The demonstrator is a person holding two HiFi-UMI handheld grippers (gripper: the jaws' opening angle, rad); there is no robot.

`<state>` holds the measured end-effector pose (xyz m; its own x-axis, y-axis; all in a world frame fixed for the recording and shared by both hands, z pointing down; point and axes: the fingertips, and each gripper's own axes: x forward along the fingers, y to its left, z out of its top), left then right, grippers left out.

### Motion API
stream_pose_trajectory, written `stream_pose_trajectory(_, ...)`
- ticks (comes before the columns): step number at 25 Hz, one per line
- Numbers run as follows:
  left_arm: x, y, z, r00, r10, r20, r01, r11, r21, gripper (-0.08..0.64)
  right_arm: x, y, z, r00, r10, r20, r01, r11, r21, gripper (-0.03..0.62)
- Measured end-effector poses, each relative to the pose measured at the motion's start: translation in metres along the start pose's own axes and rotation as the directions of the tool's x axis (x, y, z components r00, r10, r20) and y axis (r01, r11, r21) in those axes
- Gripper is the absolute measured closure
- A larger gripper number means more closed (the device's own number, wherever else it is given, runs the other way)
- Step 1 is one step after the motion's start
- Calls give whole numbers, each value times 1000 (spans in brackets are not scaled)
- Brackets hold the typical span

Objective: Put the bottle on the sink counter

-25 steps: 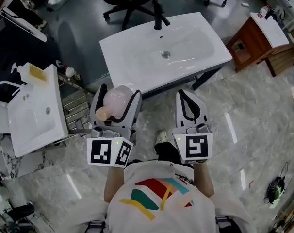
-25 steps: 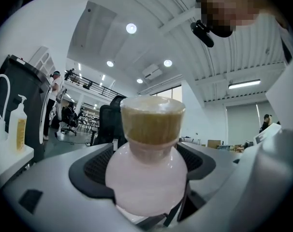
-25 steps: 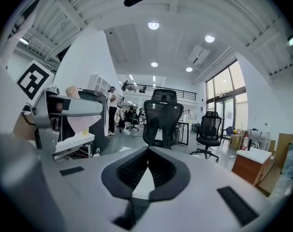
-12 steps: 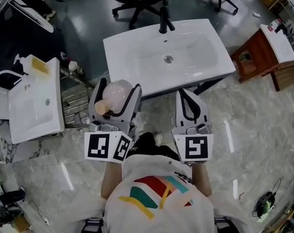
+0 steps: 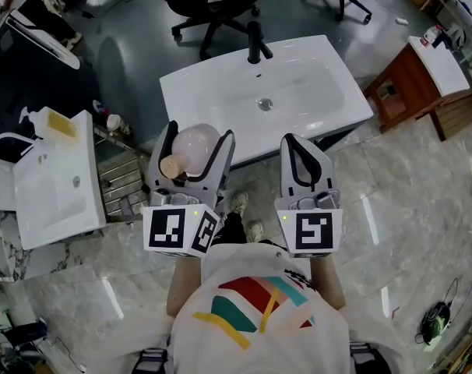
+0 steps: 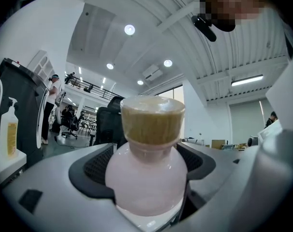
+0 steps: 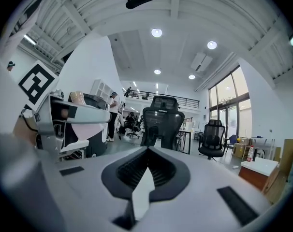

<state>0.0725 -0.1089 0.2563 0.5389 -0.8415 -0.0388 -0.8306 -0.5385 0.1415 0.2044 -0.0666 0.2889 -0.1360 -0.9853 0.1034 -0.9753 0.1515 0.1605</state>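
Left gripper (image 5: 199, 135) clamped round the pink bottle (image 5: 193, 148) by its body, held off the floor just short of the sink (image 5: 197, 84); probably leaves the base free for setting down. Right gripper (image 7: 146, 163): jaws together, nothing held, 1 idle spare.
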Motion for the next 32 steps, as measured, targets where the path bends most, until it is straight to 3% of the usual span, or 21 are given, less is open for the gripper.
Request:
stream_pose_trajectory(11, 25, 19, -2, 999, -9, -31, 10, 999, 50, 164, 41, 9, 23, 997, 18, 81, -13, 998, -57, 580)
stream_pose_trajectory(15, 39, 33, -3, 999, 0, -42, 3, 998, 65, 164, 61, 12, 22, 998, 19, 59, -18, 1000, -22, 580)
stream_pose_trajectory(22, 77, 70, -16, 996, 27, -81, -17, 993, 116, 164, 101, 15, 13, 999, 43, 32, -41, 998, -47, 580)
stream_pose_trajectory(28, 124, 106, -29, 992, 34, -122, -17, 991, 135, 164, 150, 20, -1, 997, 67, -40, -69, 996, -53, 580)
stream_pose_trajectory(32, 152, 129, -44, 988, 35, -153, -12, 990, 142, 164, 181, 23, -19, 994, 67, -86, -68, 998, -7, 580)
